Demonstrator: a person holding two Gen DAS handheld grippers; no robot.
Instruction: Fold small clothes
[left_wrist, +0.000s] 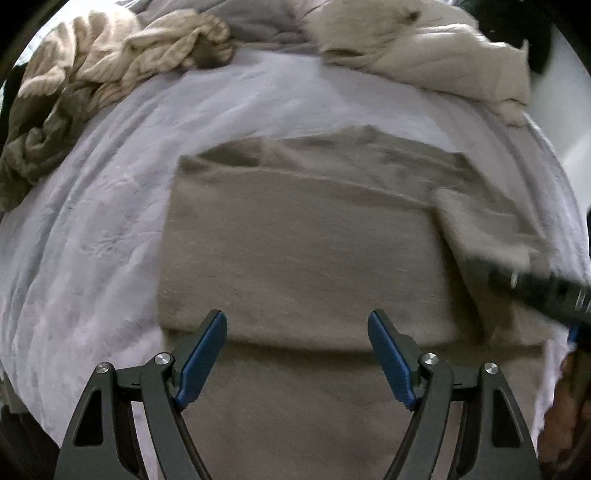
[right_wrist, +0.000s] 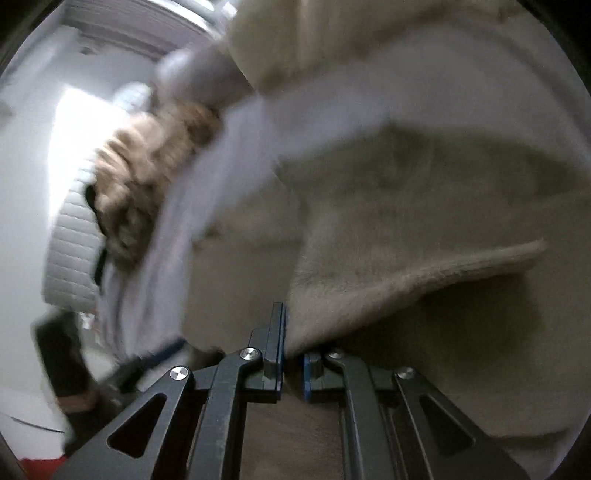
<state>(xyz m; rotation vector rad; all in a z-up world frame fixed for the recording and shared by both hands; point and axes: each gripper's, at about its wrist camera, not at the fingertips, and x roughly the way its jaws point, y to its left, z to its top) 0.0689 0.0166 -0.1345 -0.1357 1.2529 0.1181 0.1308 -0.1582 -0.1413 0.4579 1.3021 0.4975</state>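
Note:
A taupe knitted garment lies spread on the pale lilac bed sheet, partly folded, with its right sleeve turned in over the body. My left gripper hovers open above the garment's near fold, nothing between its blue pads. In the left wrist view the right gripper shows as a dark blurred bar at the right, over the sleeve. My right gripper is shut on the edge of the taupe garment, which rises in a lifted flap to the right of the fingers.
A heap of beige and olive clothes lies at the back left of the bed. A cream quilted blanket is bunched at the back right. The bed's right edge drops off near a white wall.

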